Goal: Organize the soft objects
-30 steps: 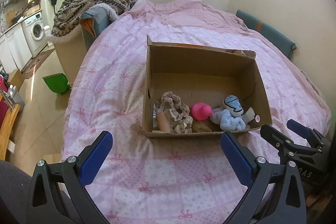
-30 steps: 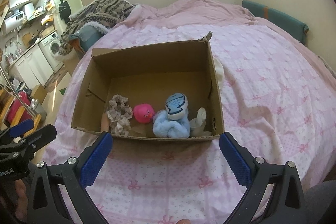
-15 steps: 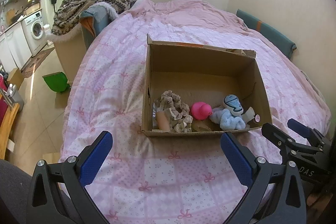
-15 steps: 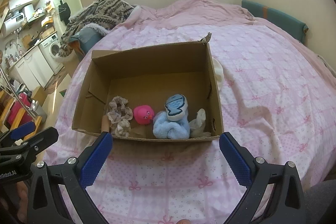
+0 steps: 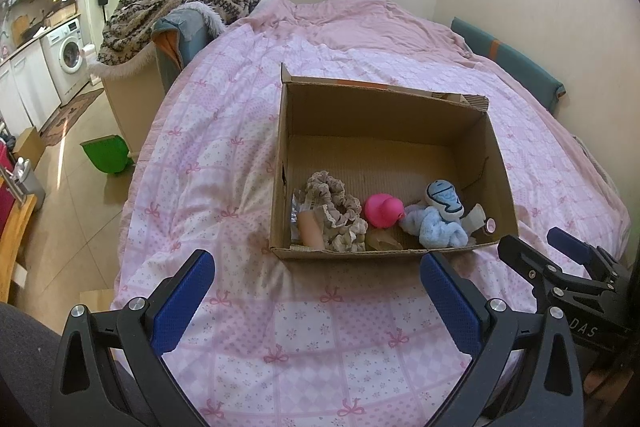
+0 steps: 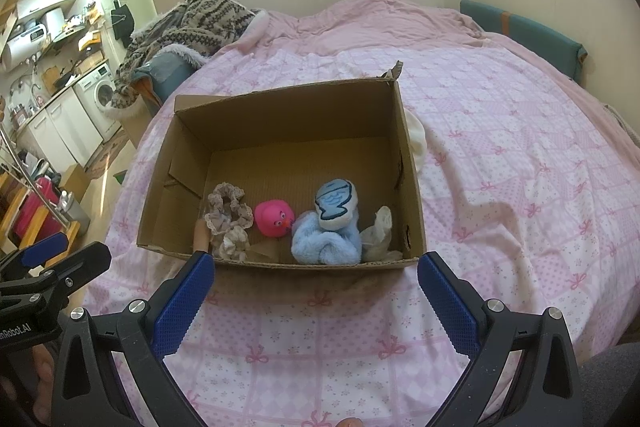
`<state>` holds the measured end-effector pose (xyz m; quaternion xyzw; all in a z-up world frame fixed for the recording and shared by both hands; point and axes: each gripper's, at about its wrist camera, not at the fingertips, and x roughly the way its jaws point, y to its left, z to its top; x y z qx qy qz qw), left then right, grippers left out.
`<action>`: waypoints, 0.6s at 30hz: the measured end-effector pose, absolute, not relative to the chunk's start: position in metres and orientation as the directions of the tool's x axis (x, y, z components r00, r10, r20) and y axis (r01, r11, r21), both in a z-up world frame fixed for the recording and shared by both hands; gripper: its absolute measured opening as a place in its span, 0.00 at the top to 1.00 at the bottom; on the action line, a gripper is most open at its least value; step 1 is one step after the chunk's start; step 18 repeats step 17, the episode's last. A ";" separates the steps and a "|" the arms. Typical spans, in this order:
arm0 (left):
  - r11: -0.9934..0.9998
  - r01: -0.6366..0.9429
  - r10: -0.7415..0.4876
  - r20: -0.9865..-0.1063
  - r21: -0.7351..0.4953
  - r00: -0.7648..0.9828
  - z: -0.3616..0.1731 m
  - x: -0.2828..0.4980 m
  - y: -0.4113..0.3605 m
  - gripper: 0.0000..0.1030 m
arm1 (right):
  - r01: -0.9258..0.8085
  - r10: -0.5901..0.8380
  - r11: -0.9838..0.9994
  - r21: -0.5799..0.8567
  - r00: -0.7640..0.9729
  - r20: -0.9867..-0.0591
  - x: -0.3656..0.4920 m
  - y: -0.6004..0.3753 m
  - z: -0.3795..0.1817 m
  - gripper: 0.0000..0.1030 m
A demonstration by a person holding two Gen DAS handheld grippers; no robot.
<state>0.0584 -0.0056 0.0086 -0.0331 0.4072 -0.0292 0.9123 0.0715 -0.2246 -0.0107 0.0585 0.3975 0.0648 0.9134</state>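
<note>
Though tilted, plush fish (image 6: 335, 204) upright.

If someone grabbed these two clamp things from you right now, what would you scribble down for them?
Left gripper: open, empty, held above the pink quilt in front of the box.
Right gripper: open, empty, also in front of the box.
Cardboard box sits on the bed. Along its near wall lie a beige scrunchie, a pink rubber duck, a blue plush toy and a crumpled whitish piece.
Done: these soft things are in the box.
Left: something white lies on the quilt beside the box's right wall; possibly it belongs inside too.
</note>
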 end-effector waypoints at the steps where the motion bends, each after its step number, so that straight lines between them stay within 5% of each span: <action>1: 0.996 0.027 -0.080 -0.740 -0.083 0.668 0.009 0.058 -0.006 0.00 | -0.072 0.166 0.985 0.159 0.676 -0.718 0.071 -0.224 -0.011 0.00; 18: 0.996 0.024 -0.078 -0.741 -0.083 0.667 0.007 0.058 -0.008 0.00 | -0.075 0.169 0.984 0.161 0.674 -0.719 0.070 -0.223 -0.012 0.00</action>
